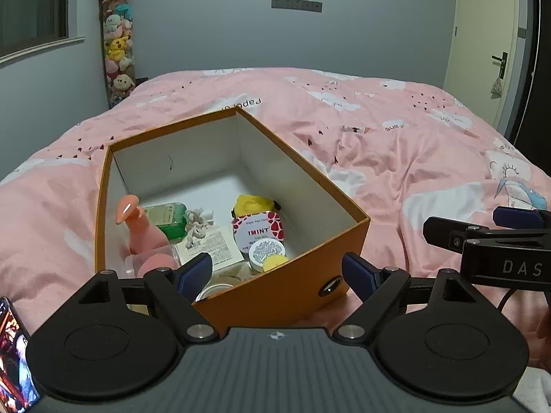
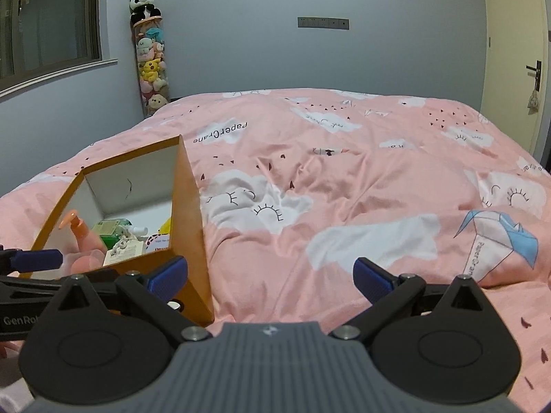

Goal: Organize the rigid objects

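Note:
An open orange box (image 1: 310, 275) with white inner walls sits on the pink bed. It holds a pink pump bottle (image 1: 137, 223), a green bottle (image 1: 168, 220), a white carton (image 1: 210, 246), a round IMINT tin (image 1: 257, 231), a yellow item (image 1: 253, 203) and small round jars (image 1: 267, 253). My left gripper (image 1: 277, 272) is open and empty, its jaws astride the box's near corner. My right gripper (image 2: 270, 275) is open and empty over the bedspread, just right of the box (image 2: 189, 220); it also shows at the right edge of the left wrist view (image 1: 482, 234).
The pink bedspread (image 2: 361, 189) with cloud prints spreads to the right and behind the box. A tall tube of plush toys (image 2: 151, 62) stands in the far corner. A door (image 2: 516, 69) is at the right. A phone screen (image 1: 13, 354) shows at the lower left.

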Demonstrator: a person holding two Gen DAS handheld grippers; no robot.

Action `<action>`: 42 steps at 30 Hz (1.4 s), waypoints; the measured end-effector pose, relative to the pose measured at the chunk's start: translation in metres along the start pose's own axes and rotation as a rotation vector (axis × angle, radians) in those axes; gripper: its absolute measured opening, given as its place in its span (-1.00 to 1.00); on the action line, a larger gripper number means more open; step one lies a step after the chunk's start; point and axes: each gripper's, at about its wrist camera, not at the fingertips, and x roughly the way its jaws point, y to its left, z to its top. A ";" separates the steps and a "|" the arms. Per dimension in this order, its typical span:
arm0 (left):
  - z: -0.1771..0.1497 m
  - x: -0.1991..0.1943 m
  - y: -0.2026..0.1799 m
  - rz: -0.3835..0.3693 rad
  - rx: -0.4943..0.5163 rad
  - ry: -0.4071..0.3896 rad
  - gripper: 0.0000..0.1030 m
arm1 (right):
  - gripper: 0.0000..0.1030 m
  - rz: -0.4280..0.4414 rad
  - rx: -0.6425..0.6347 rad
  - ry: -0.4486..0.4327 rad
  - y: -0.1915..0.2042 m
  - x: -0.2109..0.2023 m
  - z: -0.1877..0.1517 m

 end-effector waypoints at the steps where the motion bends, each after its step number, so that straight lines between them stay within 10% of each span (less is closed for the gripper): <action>1: 0.000 0.001 -0.001 0.003 0.001 0.003 0.94 | 0.95 0.004 0.003 -0.001 0.000 0.000 -0.001; 42: 0.000 0.007 -0.004 0.020 0.003 0.046 0.94 | 0.95 0.032 0.044 0.006 -0.008 0.004 -0.002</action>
